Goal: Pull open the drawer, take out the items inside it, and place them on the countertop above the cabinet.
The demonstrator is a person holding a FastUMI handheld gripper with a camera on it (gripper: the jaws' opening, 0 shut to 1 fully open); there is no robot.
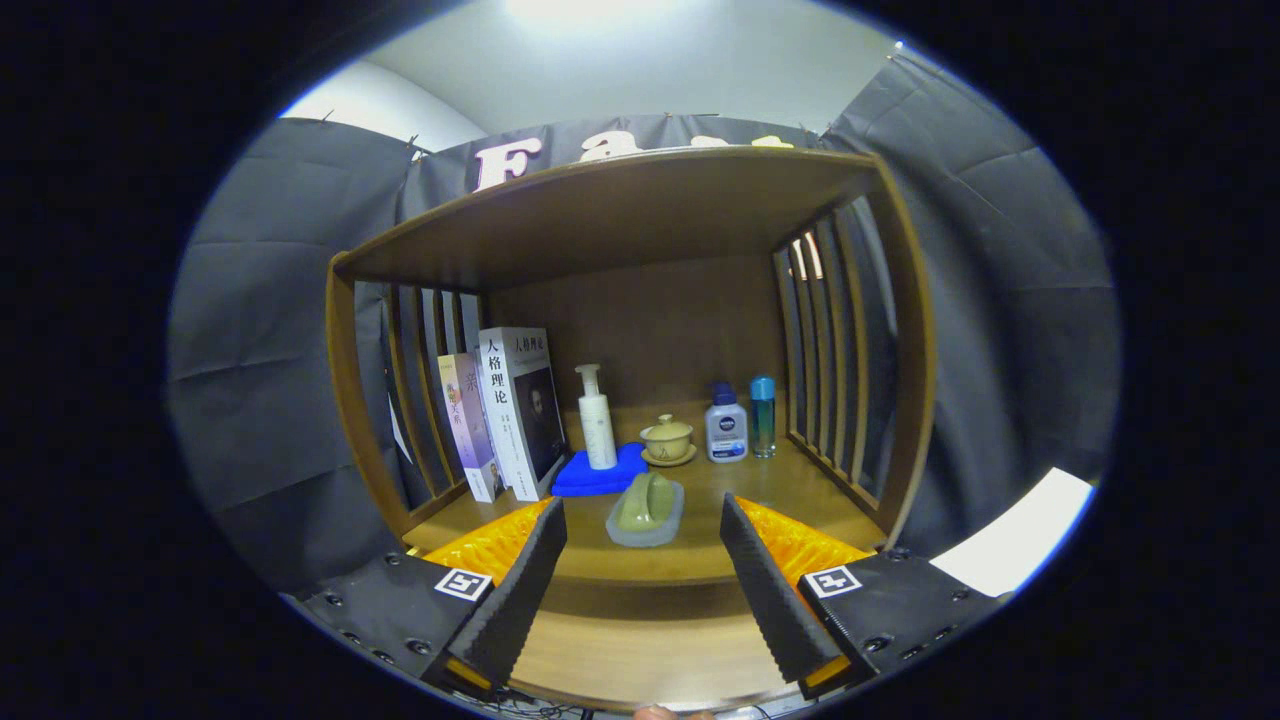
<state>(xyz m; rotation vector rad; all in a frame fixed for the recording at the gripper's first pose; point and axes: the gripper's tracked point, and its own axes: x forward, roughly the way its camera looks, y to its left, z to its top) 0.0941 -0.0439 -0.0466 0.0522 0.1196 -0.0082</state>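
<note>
My gripper (644,515) is open, its two fingers spread wide with nothing held between them. Just ahead of the fingers, on the wooden countertop (640,565) of the cabinet, lies a green soap-like piece in a grey dish (646,510). Beyond it stand a white pump bottle (597,430) on a folded blue cloth (598,473), a small lidded tea bowl (667,440), a squat white-and-blue bottle (726,424) and a slim blue bottle (763,415). Below the counter's front edge, a lighter wooden surface (640,655) lies under the fingers; I cannot tell if it is the drawer.
Two books (505,410) stand upright at the left of the shelf. Slatted wooden sides (835,350) and a top board (620,205) enclose the counter. There is bare wood to the right of the grey dish.
</note>
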